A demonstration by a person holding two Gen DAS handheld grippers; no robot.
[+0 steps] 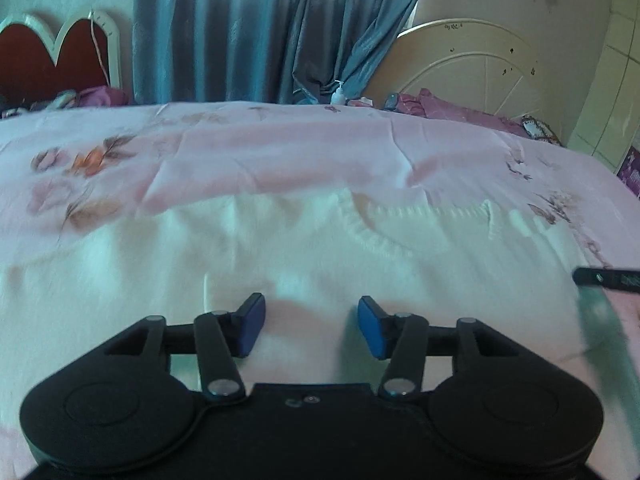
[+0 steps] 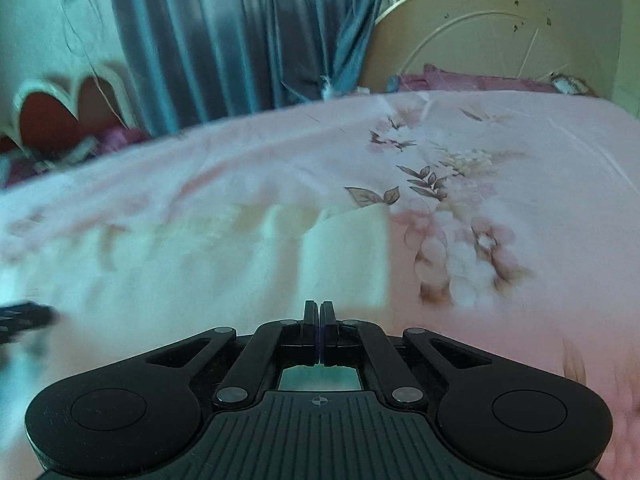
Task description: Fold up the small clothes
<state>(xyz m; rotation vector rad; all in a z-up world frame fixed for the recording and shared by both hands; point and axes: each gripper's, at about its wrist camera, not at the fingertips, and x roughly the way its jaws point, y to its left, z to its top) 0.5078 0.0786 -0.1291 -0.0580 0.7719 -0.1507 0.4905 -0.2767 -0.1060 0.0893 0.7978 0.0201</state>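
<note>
A small white knit garment (image 1: 320, 248) lies spread on the pink floral bedsheet (image 1: 240, 148), its ribbed neckline toward the far side. My left gripper (image 1: 312, 326) hovers over the garment's near part, open, with its blue pads (image 1: 252, 330) apart and only flat cloth showing below the gap. In the right wrist view the garment (image 2: 224, 272) fills the left and centre, with a folded flap (image 2: 348, 256) at its right edge. My right gripper (image 2: 320, 320) is shut just before that flap, and no cloth shows between its fingers. Each gripper's dark tip shows blurred at the other view's edge.
Blue curtains (image 1: 260, 28) hang behind the bed. A cream headboard (image 1: 472, 64) stands at the back right, and a red-and-white one (image 1: 60, 48) at the back left. A white pump bottle (image 1: 338, 94) and purple bedding (image 1: 448, 110) lie along the far edge.
</note>
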